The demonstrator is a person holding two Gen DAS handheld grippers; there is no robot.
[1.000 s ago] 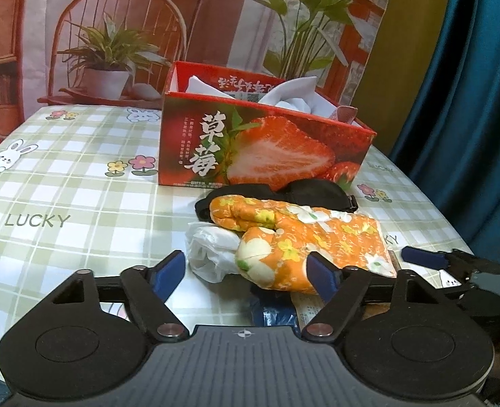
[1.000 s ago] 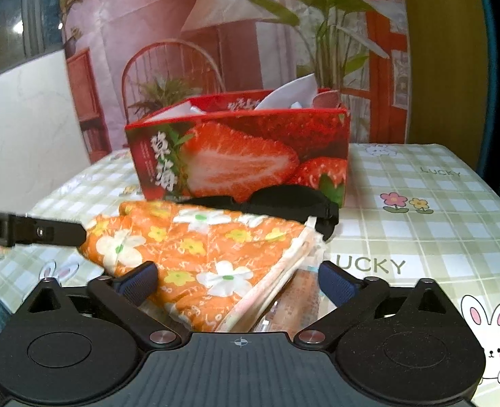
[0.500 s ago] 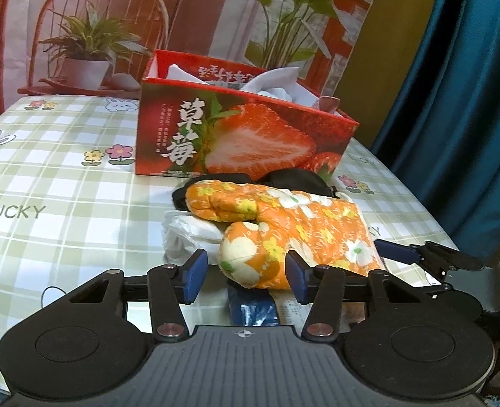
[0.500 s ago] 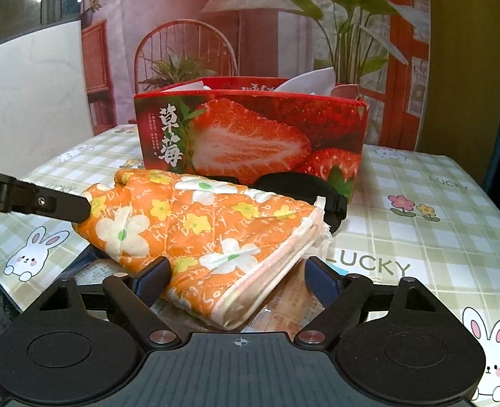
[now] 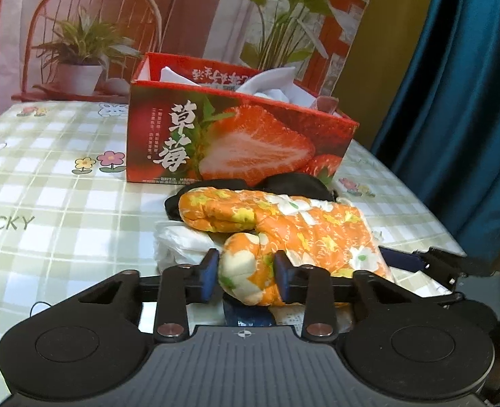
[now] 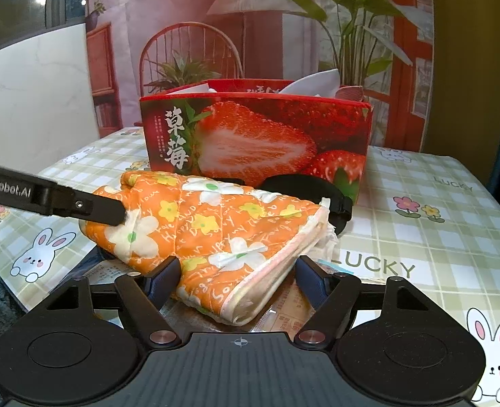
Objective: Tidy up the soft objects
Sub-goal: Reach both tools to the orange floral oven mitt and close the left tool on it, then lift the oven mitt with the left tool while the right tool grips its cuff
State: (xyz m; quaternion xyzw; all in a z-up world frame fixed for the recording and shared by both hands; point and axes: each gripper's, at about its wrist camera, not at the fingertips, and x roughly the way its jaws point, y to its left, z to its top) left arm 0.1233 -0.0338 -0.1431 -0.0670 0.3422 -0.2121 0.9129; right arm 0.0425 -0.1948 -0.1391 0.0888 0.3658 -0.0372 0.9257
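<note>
Mitt (image 5: 283, 224) is lying on the table (image 5: 46, 176) before the box (image 5: 236, 142). Left gripper (image 5: 246, 271) is pinching its thumb. Right gripper (image 6: 238, 279) is straddling the cuff, fingers parted, apparently untouching. Long axis running gripper to gripper.

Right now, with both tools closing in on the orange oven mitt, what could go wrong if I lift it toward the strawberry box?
1. The left tool pinches only the oven mitt by its thumb; that soft padding may slip free.
2. The right tool brackets the cuff without clearly gripping, so the mitt may sag.
3. The black eye mask and white bag touch it and may drag along.
</note>
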